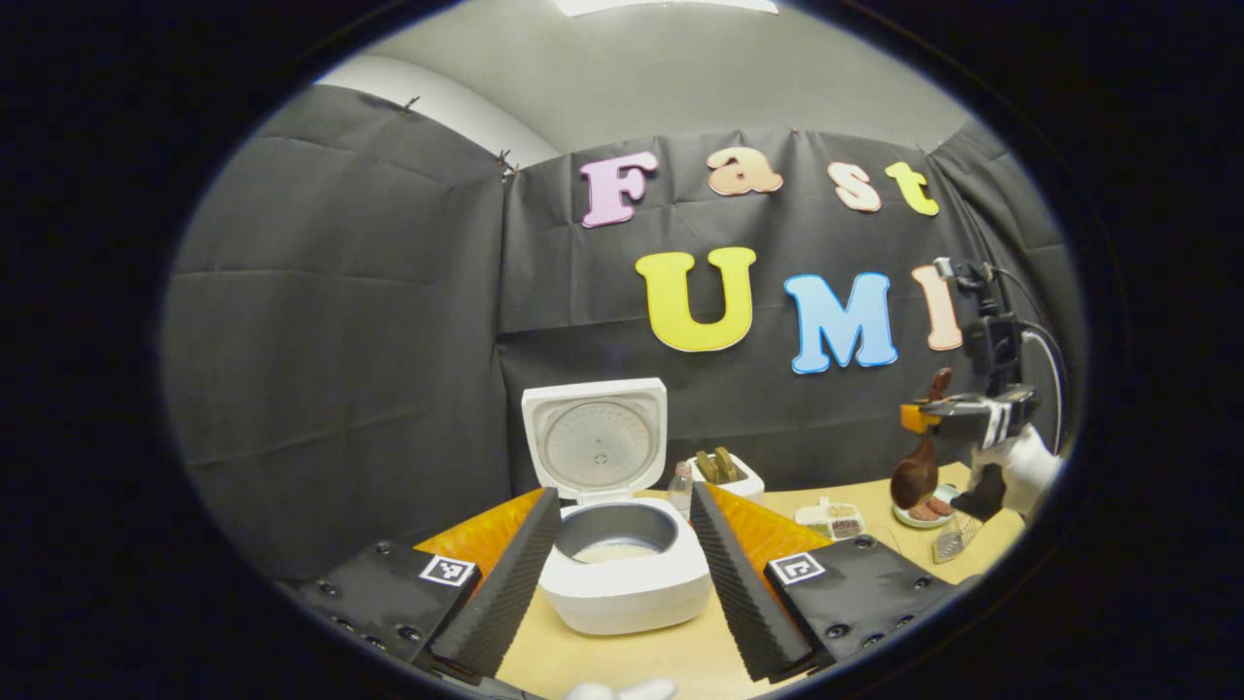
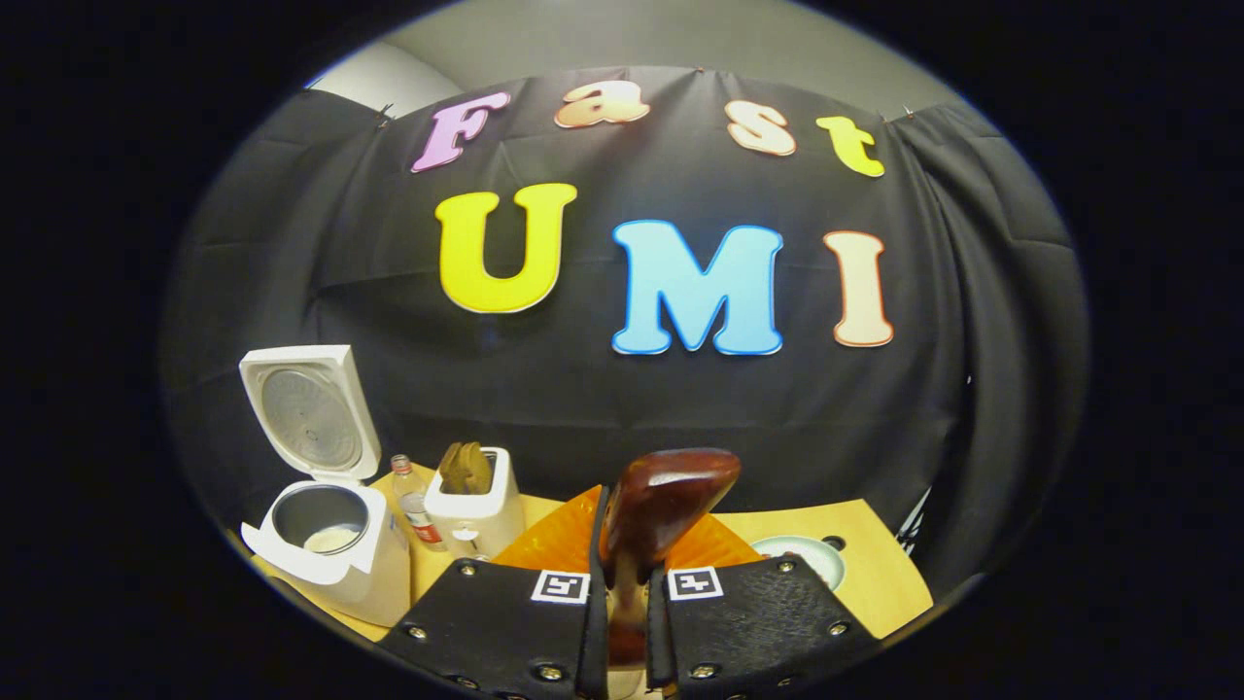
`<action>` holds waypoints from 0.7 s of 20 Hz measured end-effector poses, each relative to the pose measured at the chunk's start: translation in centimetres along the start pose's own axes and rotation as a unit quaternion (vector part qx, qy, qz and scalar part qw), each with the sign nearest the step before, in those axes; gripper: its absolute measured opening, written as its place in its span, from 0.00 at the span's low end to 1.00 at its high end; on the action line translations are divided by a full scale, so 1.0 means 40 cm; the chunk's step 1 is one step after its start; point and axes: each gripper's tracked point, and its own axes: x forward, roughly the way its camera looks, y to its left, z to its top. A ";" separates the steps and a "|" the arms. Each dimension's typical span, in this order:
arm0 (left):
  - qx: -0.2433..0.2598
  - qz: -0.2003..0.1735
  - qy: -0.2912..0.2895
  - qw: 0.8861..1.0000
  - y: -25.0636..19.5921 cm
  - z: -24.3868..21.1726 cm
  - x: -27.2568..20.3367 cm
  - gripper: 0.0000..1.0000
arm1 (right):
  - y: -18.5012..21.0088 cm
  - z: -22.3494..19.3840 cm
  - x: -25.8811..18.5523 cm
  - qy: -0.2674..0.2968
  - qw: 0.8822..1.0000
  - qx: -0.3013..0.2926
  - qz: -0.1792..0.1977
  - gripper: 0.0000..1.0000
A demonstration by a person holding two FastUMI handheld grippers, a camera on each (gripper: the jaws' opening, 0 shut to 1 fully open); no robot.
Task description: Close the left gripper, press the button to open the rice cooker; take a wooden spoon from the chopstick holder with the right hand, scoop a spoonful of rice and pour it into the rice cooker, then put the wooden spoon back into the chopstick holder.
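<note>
The white rice cooker (image 1: 622, 583) stands open on the table, lid (image 1: 595, 437) upright, with a pale layer of rice in its pot. My left gripper (image 1: 624, 494) is open, one finger on each side of the cooker, holding nothing. At far right my right gripper (image 1: 918, 418), held by a gloved hand (image 1: 1030, 467), is shut on the dark wooden spoon (image 1: 914, 476), which hangs over a small plate (image 1: 918, 520). In the right gripper view the spoon (image 2: 671, 486) stands between the fingers of the right gripper (image 2: 627, 559), with the cooker (image 2: 326, 554) far left.
A white toaster (image 1: 727, 474) with bread and a small bottle (image 1: 682, 486) stand behind the cooker. A divided dish (image 1: 831, 520) and a wire holder (image 1: 952, 540) lie near the plate. The toaster (image 2: 471, 506) and a plate (image 2: 802, 556) flank the right gripper. Black cloth walls surround the table.
</note>
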 end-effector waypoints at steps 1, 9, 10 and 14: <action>-0.001 0.000 0.001 1.000 0.007 -0.004 -0.001 0.94 | 0.029 -0.028 0.007 0.007 1.000 -0.009 0.004 0.15; -0.003 0.010 0.007 1.000 0.043 -0.039 0.007 0.94 | 0.120 -0.273 0.106 0.058 0.986 -0.159 0.012 0.15; -0.001 0.012 0.008 1.000 0.046 -0.042 0.008 0.94 | 0.119 -0.308 0.116 0.067 0.981 -0.180 0.011 0.15; 0.003 0.019 0.012 1.000 0.060 -0.056 0.010 0.94 | 0.132 -0.404 0.146 0.090 0.969 -0.230 0.021 0.15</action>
